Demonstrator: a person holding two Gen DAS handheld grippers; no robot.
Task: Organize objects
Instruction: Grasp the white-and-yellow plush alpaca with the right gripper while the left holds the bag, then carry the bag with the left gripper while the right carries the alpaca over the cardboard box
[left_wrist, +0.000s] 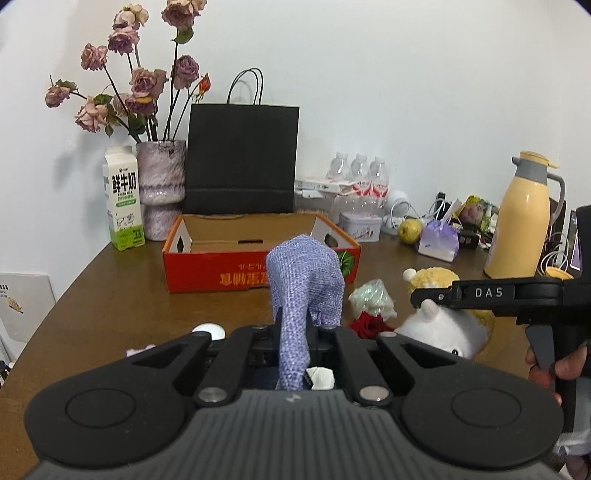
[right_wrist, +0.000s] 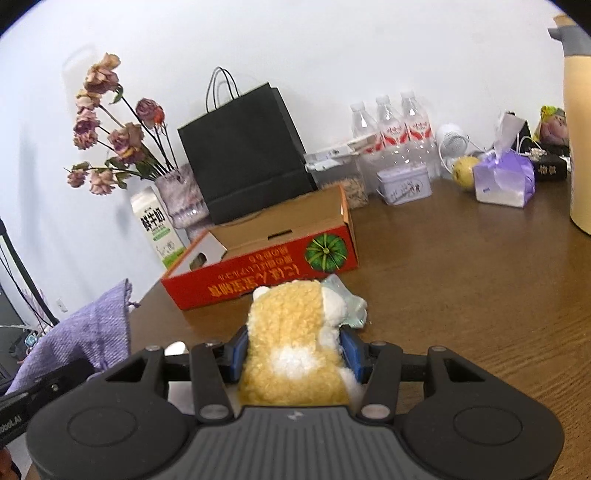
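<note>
Brown table (right_wrist: 461, 280), white wall behind. Left gripper (left_wrist: 293, 325) is clamped tight on a purple pouch (left_wrist: 304, 280); right gripper (right_wrist: 293, 350) squeezes a yellow plush (right_wrist: 291, 332). Open red box (right_wrist: 258, 266) sits just ahead of both, bag (right_wrist: 243, 155) behind it.

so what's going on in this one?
A person is tidying a cluttered table with a handheld gripper in each hand. The left gripper is shut on a purple knitted cloth; the right gripper has its fingers clamped on a yellow and white plush toy. Both things are held up in front of an open red cardboard box, which looks empty. Nothing has gone in yet.
</note>
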